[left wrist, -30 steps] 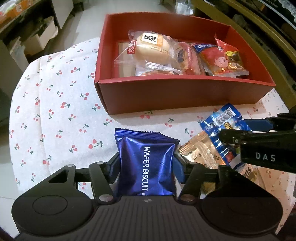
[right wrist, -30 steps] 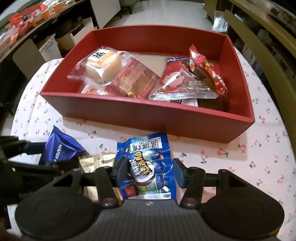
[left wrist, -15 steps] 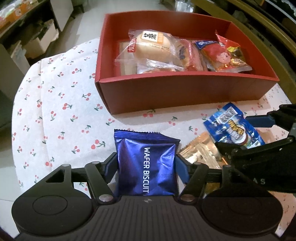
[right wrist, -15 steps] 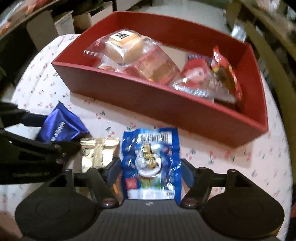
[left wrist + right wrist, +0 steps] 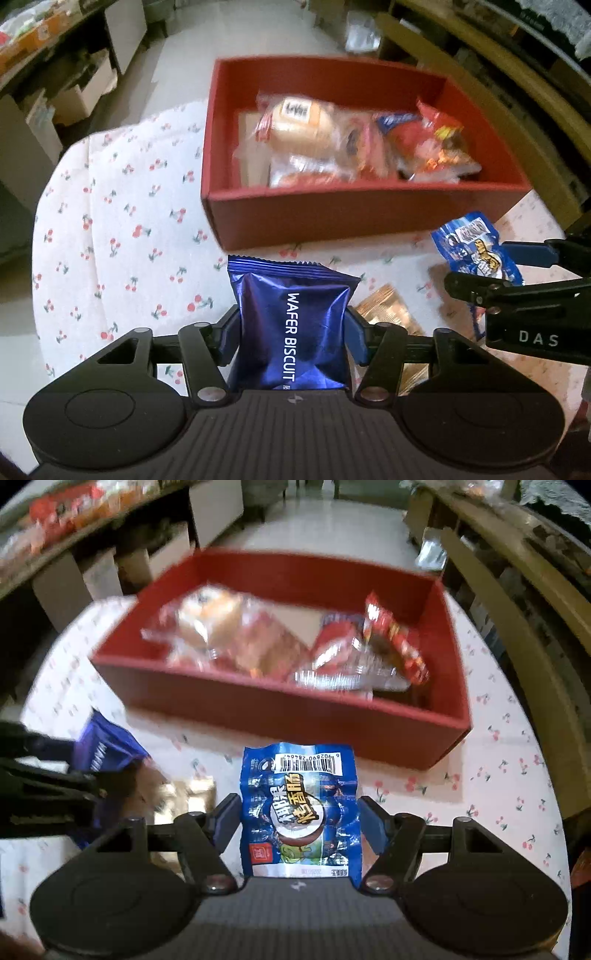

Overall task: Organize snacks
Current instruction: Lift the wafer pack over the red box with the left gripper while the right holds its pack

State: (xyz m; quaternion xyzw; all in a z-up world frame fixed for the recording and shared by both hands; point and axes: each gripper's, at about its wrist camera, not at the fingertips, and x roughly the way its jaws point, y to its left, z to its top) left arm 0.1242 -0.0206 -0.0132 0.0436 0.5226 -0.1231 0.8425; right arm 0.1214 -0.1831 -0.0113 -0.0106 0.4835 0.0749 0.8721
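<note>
Both grippers have risen since the earlier frames, so the packets they clamp now hang above the tablecloth and the red box looks farther off and smeared by motion.

The table (image 5: pixel 110 229) wears a white cloth printed with cherries. On it sits the red box (image 5: pixel 354 210), open-topped, its near wall facing both cameras; inside lie several wrapped snacks, among them a pale bun in clear wrap (image 5: pixel 299 122) toward the left and a red packet (image 5: pixel 436 144) toward the right.

The left gripper (image 5: pixel 293 332) is closed on the dark blue wafer biscuit packet (image 5: pixel 293 325), which stands upright between the blue pads with its crimped top edge pointing toward the box. The right gripper (image 5: pixel 299 819) is likewise clamped on the blue sausage packet (image 5: pixel 299 812), barcode end forward, short of the box's near wall.

Between the two tools, a small gold packet (image 5: pixel 391 314) rests on the cloth, partly hidden behind the left gripper's right finger.
</note>
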